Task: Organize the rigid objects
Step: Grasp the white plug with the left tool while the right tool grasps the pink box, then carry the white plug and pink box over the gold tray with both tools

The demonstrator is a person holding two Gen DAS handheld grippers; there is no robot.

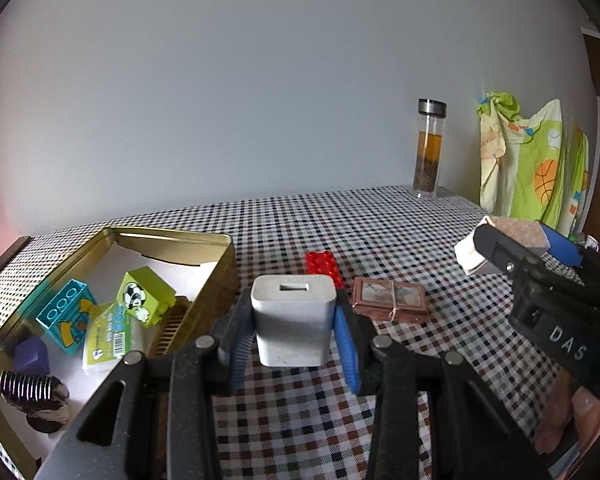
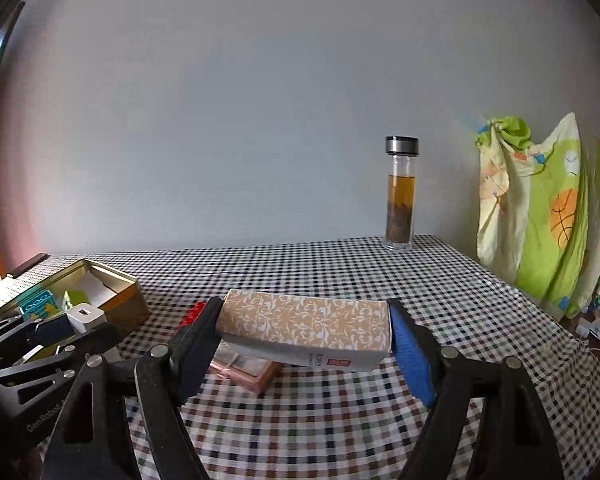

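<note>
Gripping a white USB charger (image 1: 294, 320), the left gripper (image 1: 294, 340) has its blue pads (image 1: 346, 344) pressed on both sides of it, port slot facing up, lifted clear of the checkered tablecloth (image 1: 380, 232). Right gripper (image 2: 306, 344) clamps a long patterned box (image 2: 306, 326) end to end between its pads, box crosswise and slightly tilted, also off the cloth.

Left of the left jaws sits an open gold tin (image 1: 204, 240) holding a teal brick (image 1: 66, 316), a lime brick (image 1: 144, 296), a white packet (image 1: 108, 340), a purple block (image 1: 32, 354), a comb (image 1: 170, 330) and a ribbed dark item (image 1: 30, 388). Just beyond the charger lies a red studded brick (image 1: 324, 266); right of the jaws, beside it, a flat pinkish case (image 1: 390, 300) with a rubber band around it. From the right wrist view that case lies under the held box, touching the cloth.

Far beyond both jaws stands a glass tea bottle (image 2: 400, 200) near the wall, a green patterned cloth (image 2: 548, 216) hanging to its right.
</note>
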